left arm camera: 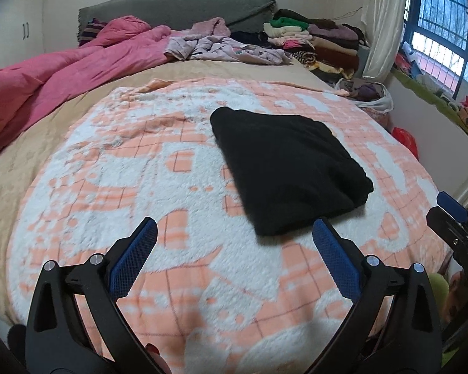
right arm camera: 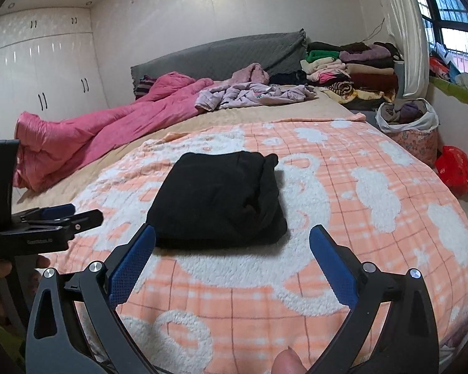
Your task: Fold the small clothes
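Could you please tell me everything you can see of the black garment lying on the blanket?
The black garment is folded into a compact, roughly rectangular bundle of soft, matte, slightly fuzzy fabric. Layered folds show along its right edge, with a small rounded lump at the far right corner. It lies flat on the peach-and-white fleece blanket, touching nothing else. Both hand-held grippers, left and right, are open and clear of it.

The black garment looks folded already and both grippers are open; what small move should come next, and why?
Probably lift both away and reach for another piece. The black garment lies as a compact folded bundle on the peach-and-white blanket, and the left hand-held gripper and right hand-held gripper are open, holding nothing. Loose lilac clothes lie unfolded farther up the bed.
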Available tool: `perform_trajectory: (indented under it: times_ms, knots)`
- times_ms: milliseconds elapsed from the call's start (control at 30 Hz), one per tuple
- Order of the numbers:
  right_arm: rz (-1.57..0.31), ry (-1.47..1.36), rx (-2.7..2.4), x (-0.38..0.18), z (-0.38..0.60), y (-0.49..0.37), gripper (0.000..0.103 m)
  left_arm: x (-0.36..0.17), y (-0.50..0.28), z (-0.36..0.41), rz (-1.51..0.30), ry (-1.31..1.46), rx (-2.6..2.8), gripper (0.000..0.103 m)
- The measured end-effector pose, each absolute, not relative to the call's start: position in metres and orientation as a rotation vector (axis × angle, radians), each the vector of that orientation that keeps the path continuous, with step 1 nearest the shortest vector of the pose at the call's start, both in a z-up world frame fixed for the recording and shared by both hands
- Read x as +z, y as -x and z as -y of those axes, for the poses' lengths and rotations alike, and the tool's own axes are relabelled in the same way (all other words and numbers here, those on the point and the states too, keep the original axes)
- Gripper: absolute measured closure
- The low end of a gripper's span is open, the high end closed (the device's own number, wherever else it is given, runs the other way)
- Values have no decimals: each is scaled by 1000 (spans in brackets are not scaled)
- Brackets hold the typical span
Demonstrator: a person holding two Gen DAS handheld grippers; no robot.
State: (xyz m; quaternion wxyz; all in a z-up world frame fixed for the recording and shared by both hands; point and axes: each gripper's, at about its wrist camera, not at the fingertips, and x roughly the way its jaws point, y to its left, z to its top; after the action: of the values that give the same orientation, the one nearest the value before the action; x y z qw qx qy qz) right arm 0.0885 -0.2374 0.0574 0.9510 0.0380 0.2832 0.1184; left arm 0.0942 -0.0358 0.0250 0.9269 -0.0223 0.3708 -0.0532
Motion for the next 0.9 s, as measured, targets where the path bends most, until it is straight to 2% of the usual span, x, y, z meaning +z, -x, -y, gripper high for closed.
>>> perform_trajectory:
  times_ms: [400,900]
  knots:
    - [-609,-32,200,46,227,-60,5,21,-54,24,-754,41,-81,10]
    - [-674,-15,191,21,213,-49,5,-11,-14,21,-797,53,-60,10]
